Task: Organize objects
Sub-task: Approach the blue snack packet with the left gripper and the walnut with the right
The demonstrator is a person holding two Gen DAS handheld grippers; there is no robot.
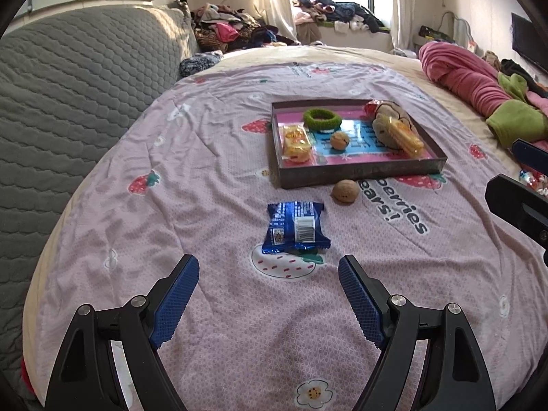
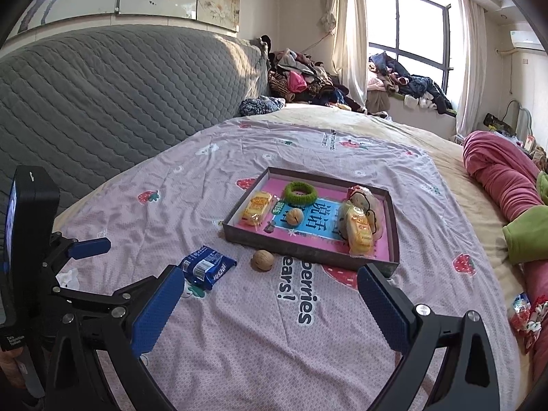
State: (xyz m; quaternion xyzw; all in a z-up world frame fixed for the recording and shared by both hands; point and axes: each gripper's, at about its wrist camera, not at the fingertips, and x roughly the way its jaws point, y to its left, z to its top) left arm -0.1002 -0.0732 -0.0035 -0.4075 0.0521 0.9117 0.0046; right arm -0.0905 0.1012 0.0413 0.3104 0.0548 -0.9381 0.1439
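Note:
A shallow box tray (image 1: 356, 174) (image 2: 301, 245) lies on the pink strawberry bedspread. It holds a green ring (image 1: 322, 118) (image 2: 300, 193), two yellow snack packs (image 1: 296, 140) (image 1: 404, 137), a walnut (image 1: 339, 141) (image 2: 294, 217) and a plush toy (image 1: 385, 123). A second walnut (image 1: 346, 190) (image 2: 263, 259) and a blue snack packet (image 1: 295, 227) (image 2: 207, 267) lie on the spread in front of the tray. My left gripper (image 1: 269, 275) is open and empty, just short of the blue packet. My right gripper (image 2: 270, 287) is open and empty, near the tray's front corner.
A grey quilted headboard (image 1: 75, 89) rises at the left. Rolled pink and green blankets (image 1: 479, 92) (image 2: 507, 185) lie at the right. Small wrapped sweets (image 2: 524, 311) sit at the right edge. Clothes are piled by the window (image 1: 328, 7).

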